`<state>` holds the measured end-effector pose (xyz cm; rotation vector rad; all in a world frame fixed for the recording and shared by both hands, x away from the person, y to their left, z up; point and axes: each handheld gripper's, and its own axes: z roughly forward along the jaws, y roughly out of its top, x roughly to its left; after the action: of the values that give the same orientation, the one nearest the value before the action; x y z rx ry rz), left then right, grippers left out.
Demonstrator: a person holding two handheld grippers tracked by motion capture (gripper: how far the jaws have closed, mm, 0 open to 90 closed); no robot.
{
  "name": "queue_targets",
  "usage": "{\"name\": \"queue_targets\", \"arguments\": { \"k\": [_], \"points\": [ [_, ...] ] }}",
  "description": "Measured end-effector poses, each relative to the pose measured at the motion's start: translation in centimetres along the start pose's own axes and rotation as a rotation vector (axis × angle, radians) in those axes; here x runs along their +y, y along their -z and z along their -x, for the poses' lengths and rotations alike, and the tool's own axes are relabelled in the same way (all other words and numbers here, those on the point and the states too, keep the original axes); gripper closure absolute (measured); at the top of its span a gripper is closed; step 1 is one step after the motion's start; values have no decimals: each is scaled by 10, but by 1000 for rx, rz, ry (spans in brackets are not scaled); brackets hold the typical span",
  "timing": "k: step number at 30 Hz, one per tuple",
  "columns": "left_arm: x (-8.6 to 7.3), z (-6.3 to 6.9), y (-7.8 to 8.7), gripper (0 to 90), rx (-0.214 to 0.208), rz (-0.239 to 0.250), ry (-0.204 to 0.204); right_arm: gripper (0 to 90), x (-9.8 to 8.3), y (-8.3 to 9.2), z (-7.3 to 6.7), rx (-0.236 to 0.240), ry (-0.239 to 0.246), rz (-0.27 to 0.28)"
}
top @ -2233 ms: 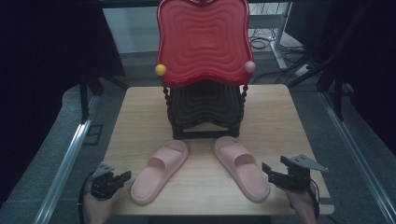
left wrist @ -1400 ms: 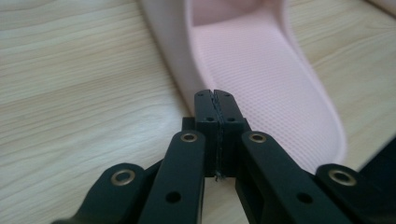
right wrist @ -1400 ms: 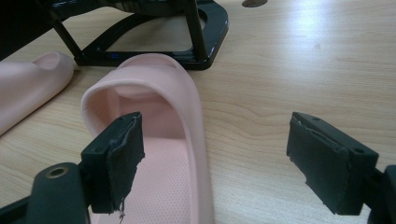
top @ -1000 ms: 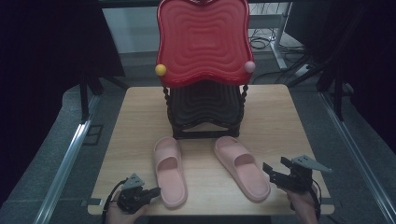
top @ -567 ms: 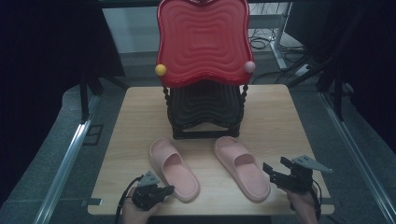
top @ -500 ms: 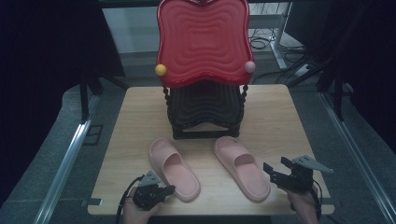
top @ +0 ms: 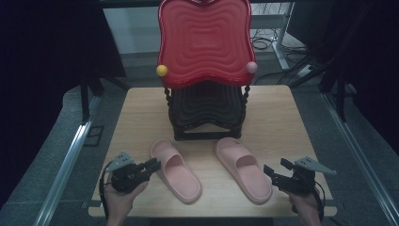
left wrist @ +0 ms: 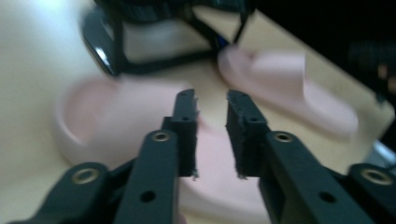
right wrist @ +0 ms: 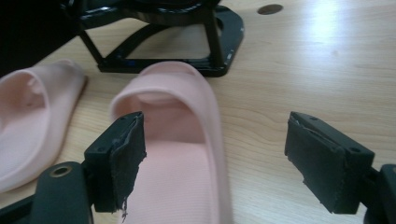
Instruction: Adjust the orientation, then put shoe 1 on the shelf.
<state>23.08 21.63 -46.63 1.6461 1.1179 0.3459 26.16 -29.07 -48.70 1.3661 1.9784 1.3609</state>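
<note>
Resting low over the near edge of a wooden table (top: 282, 122), two hand-held grippers face two pink slippers. The left gripper (top: 153, 165) has its jaws drawn narrow with a small gap, gripping nothing; its tips sit just beside the outer edge of the left slipper (top: 176, 170). In the left gripper view that slipper lies blurred directly beyond the jaws. The right gripper (top: 277, 169) has its jaws spread wide and empty, just beside the heel of the right slipper (top: 243, 169); in the right gripper view its left jaw overlaps that slipper. Beyond both slippers stands a black chair frame (top: 207, 113) with a red wavy backrest (top: 204, 42).
</note>
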Motion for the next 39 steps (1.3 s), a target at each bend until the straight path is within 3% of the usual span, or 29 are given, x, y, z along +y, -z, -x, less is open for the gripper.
{"name": "queue_targets", "arguments": {
  "k": [2,3,5,11,14,17,19,25,31,32,37,38,39],
  "points": [
    [4,-1,1,595,13,21,6,215,0,0,-1,4,6,2],
    [7,-2,2,595,24,33,6,222,1,1,-2,12,9,2],
    [8,-7,3,486,48,54,20,260,2,3,-5,28,29,1],
    [0,-14,4,354,69,47,46,355,4,2,-12,72,66,-9],
    [-2,-15,5,337,66,44,49,377,4,1,-15,75,79,-9],
    [-3,-17,7,316,61,45,56,472,4,0,-23,91,103,-14],
    [-4,-17,7,305,61,43,55,489,4,-1,-25,98,111,-19],
    [-6,-19,6,299,55,27,57,564,4,-5,-46,131,174,-34],
    [-7,-22,6,294,51,19,60,576,8,-12,-74,180,222,-39],
    [-7,-22,6,290,50,19,64,576,10,-17,-85,196,241,-42],
    [-7,-22,4,287,39,13,65,576,13,-32,-106,227,248,-45],
    [-7,-22,2,287,35,8,63,575,14,-43,-117,243,248,-57],
    [-7,-22,2,287,35,8,63,575,14,-43,-117,243,248,-57]
  ]
}}
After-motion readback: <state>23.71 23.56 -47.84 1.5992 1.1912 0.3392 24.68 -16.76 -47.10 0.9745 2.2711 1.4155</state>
